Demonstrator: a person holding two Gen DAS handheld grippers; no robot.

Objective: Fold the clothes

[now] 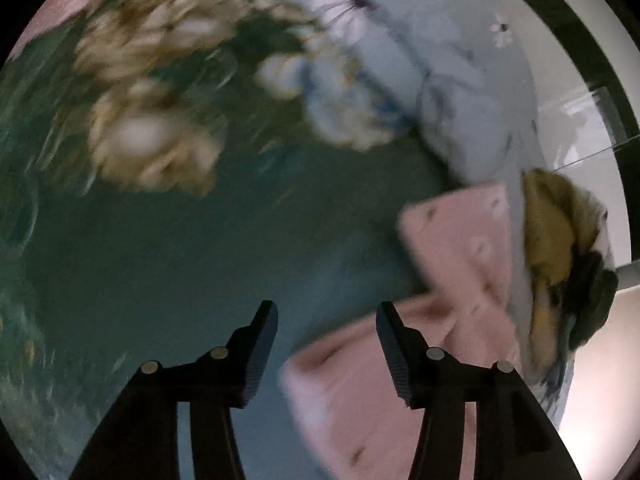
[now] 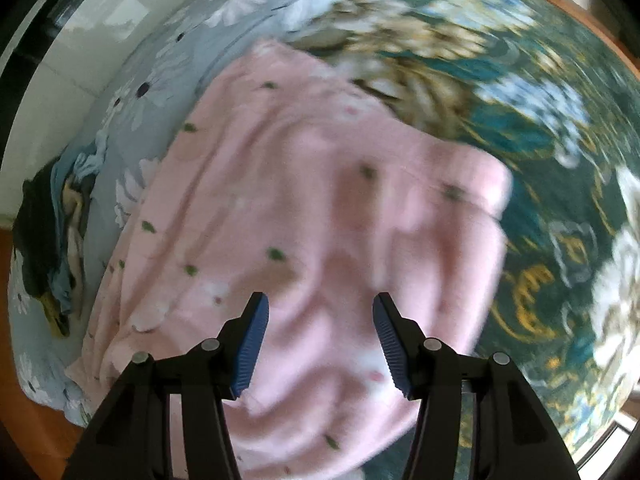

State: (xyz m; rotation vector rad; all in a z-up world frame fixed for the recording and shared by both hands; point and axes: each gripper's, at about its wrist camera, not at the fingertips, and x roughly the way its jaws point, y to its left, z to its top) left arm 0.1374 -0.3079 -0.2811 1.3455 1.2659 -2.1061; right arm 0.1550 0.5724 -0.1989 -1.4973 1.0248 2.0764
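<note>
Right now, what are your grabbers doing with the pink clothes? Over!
Left gripper open, empty, over green bedspread. Right gripper open, empty, above pink garment. Garment spread out, rumpled. Clothes pile off to the side, nothing in the way.

- A bedroom in a home is shown by a bed spread with a dark green flowered cover (image 2: 540, 184).
- Beside that cover, a pale blue daisy quilt (image 2: 132, 92) and a heap of clothes (image 2: 60, 240) are seen.

pink garment (image 2: 320, 216) | small dark-green motifs | rumpled | lying on green floral bedspread (image 2: 540, 128)
</note>
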